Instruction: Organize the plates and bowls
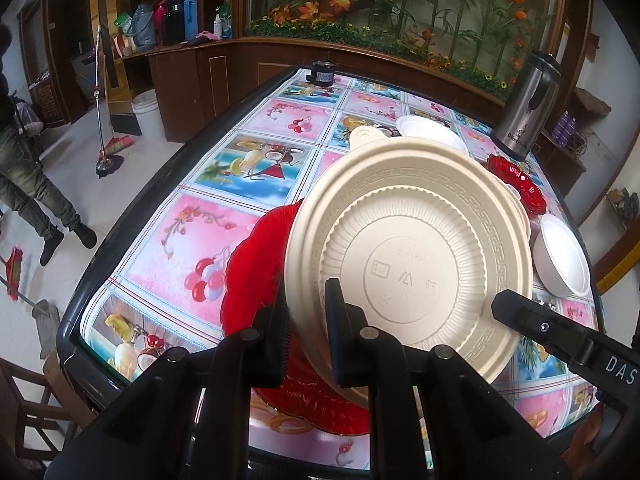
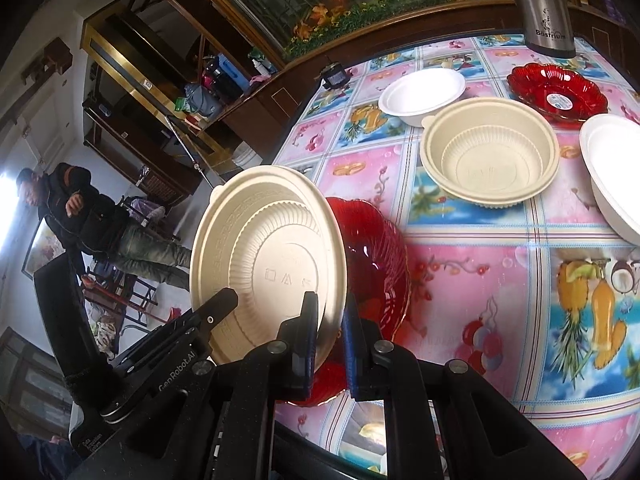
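In the left wrist view, a person in dark clothing [image 1: 36, 196] stands on the floor at the far left edge, beside a mop. Right of that the table [image 1: 96, 280] begins, covered in a fruit-print cloth. At lower centre the left gripper [image 1: 308, 320] is clamped narrow on the rim of a cream plastic bowl [image 1: 408, 264], which is tilted up on edge with its ribbed underside facing the camera. Behind and below it lies a red scalloped plate [image 1: 248, 280] on the cloth. At lower right the right gripper's finger reaches in to the same bowl. Further right sit a white foam bowl [image 1: 564, 260], a second red plate [image 1: 520, 184], another white foam bowl [image 1: 432, 130] at upper centre, and a steel thermos jug [image 1: 528, 116].

In the right wrist view, the right gripper [image 2: 330, 336] at lower centre is also pinched narrow on that bowl's rim, so both tongs hold the one bowl, off the table at centre left of the frame. A second cream bowl [image 2: 490, 156] stands upright at upper right.

As a judgement, sorting is barely begun: no stack shows yet, and the held bowl likely belongs nested with its cream twin. The white bowls and red plates remain apart, still to be paired.
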`<state>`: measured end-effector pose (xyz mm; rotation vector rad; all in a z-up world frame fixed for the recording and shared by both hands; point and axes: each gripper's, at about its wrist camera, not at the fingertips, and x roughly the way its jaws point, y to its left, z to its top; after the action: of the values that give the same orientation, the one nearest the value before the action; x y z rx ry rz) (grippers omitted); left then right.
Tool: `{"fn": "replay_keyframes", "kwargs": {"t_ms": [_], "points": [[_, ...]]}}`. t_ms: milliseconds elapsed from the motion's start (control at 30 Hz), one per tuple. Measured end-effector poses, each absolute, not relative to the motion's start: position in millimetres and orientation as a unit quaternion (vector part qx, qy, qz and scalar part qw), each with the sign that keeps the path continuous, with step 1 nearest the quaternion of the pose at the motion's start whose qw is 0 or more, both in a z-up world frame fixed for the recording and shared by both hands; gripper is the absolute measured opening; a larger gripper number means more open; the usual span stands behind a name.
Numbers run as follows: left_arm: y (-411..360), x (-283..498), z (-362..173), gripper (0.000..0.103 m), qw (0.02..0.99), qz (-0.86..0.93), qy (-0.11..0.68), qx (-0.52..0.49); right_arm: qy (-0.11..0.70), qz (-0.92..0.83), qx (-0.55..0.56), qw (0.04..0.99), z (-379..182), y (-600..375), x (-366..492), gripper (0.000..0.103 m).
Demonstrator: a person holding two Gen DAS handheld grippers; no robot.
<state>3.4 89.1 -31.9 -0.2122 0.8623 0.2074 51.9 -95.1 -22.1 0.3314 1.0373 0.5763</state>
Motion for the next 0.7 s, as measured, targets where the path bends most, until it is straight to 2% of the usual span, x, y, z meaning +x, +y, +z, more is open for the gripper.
{"fn": "replay_keyframes", "kwargs": {"t_ms": [700], "points": [[90.0,-2.3,-42.0,0.014,0.891,0.104,0.429,-0.103,0.498,0.27,0.151,0.81,-31.9,-91.7,46.3,0.011]]}}
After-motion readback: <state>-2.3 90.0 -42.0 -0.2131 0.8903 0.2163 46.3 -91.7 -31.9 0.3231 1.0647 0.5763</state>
